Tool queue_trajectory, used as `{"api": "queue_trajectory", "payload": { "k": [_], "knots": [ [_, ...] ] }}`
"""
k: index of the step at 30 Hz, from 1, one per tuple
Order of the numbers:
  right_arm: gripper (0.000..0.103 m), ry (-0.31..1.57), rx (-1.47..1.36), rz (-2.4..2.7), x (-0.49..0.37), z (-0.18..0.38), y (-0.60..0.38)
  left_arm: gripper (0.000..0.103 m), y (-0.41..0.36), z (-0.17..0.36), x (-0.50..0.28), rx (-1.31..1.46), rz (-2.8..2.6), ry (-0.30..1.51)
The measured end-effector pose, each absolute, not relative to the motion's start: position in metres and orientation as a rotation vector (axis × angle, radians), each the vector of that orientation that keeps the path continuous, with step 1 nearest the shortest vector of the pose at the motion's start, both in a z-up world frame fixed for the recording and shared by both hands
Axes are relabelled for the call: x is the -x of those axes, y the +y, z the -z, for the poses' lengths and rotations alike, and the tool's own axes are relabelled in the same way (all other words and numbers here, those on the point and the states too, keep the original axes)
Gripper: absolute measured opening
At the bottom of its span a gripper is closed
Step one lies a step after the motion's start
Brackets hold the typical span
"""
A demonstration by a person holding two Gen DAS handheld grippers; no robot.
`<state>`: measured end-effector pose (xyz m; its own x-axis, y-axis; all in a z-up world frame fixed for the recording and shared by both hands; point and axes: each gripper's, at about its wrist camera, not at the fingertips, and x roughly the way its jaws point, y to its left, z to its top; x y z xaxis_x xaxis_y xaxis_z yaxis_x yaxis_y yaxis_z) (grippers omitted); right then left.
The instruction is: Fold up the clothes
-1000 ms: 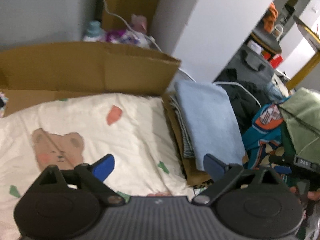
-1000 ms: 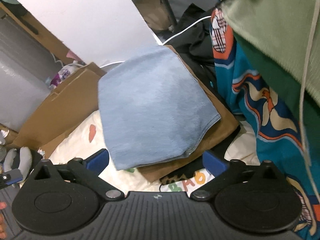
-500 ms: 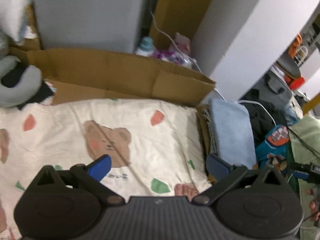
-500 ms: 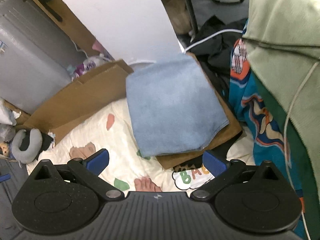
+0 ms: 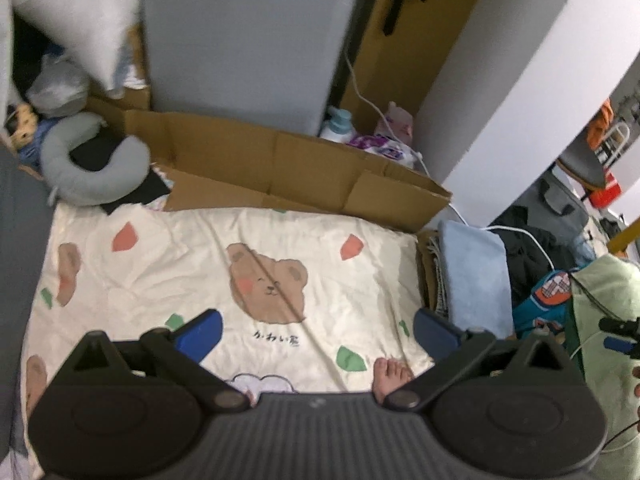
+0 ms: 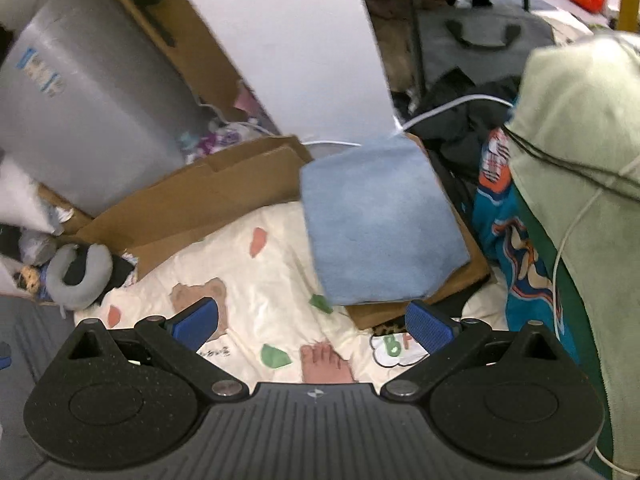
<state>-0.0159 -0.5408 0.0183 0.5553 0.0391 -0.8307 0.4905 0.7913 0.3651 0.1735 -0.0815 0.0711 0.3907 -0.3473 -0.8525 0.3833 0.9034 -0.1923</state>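
A folded light-blue garment (image 5: 474, 276) (image 6: 380, 236) lies on top of a stack of folded clothes at the right edge of a cream bear-print blanket (image 5: 240, 272) (image 6: 256, 280). A brown folded piece (image 6: 472, 276) sits under it. A pale green garment (image 5: 604, 320) (image 6: 580, 152) and a teal patterned one (image 6: 520, 248) are piled to the right. My left gripper (image 5: 316, 330) is open and empty, high above the blanket. My right gripper (image 6: 312, 322) is open and empty, above the blanket's right side near the stack.
A flattened cardboard box (image 5: 280, 168) lies behind the blanket. A grey neck pillow (image 5: 88, 172) sits at the back left. A grey cabinet (image 5: 248, 40), a white wall (image 5: 520, 92), a white cable (image 5: 524, 236) and dark bags (image 6: 480, 48) stand behind. A bare foot (image 6: 324, 364) rests on the blanket.
Both grippers have risen and pulled back from the folded blue garment, so more of the blanket and room shows. Both stay open and empty.
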Motion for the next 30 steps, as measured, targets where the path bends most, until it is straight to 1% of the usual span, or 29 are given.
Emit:
{"api": "queue_trajectory", "payload": {
  "k": [8, 15, 26, 30],
  "knots": [
    [0.103, 0.996, -0.517, 0.18, -0.001, -0.069, -0.488, 0.103, -0.031, -0.115, -0.138, -0.015, 0.392, 0.998],
    [0.103, 0.988, -0.387, 0.108, -0.016, -0.112, -0.43, 0.103, 0.005, -0.136, -0.115, -0.009, 0.354, 0.968],
    [0.103, 0.964, -0.26, -0.085, -0.048, -0.173, -0.313, 0.103, 0.043, -0.117, -0.091, 0.072, 0.313, 0.946],
    [0.103, 0.953, -0.211, -0.143, -0.054, -0.18, -0.267, 0.103, 0.053, -0.109, -0.08, 0.087, 0.287, 0.946]
  ]
}}
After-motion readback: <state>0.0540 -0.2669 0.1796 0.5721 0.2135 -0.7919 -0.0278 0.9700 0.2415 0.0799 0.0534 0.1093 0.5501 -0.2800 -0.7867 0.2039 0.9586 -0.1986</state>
